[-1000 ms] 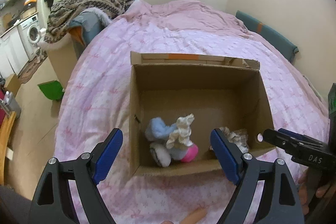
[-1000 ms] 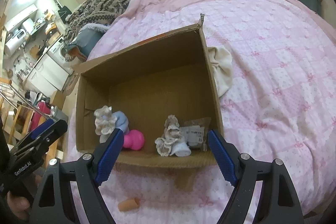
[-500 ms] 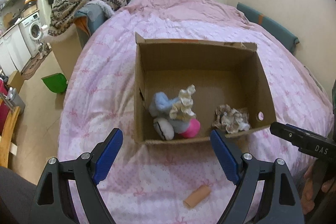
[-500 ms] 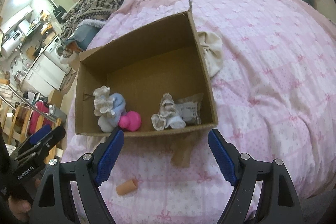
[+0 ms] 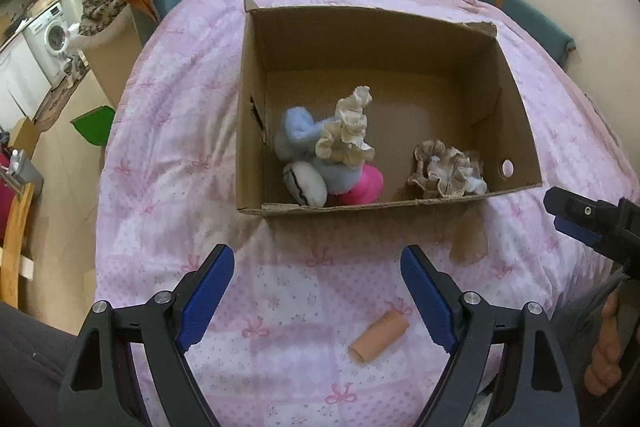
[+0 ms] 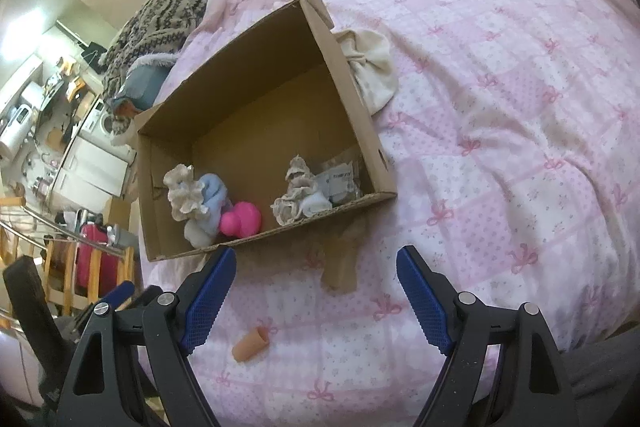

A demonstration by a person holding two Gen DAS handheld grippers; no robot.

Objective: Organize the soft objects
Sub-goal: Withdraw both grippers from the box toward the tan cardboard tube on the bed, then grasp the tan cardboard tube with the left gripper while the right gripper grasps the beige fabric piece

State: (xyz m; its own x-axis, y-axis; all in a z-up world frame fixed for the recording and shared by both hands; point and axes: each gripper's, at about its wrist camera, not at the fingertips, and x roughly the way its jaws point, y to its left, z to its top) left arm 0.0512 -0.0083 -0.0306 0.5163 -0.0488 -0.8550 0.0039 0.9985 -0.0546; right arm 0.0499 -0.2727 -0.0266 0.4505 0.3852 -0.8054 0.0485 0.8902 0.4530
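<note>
Both tools tilt steeply down toward the bed (image 5: 168, 163), the left tool (image 5: 318, 291) and right tool (image 6: 316, 289) gaping wide and empty, short of the cardboard box (image 5: 516, 115). Inside the box lie soft toys (image 5: 332, 155); a peach roll (image 5: 378, 335) lies on the bed before it. Only the right view shows a cream cloth (image 6: 374, 67) behind the box.

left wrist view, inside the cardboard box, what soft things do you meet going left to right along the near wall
white plush piece → pink plush → beige ruffled bundle. The light blue plush and the cream ruffled cloth are piled over the first two, so I leave them out of the order.
</note>
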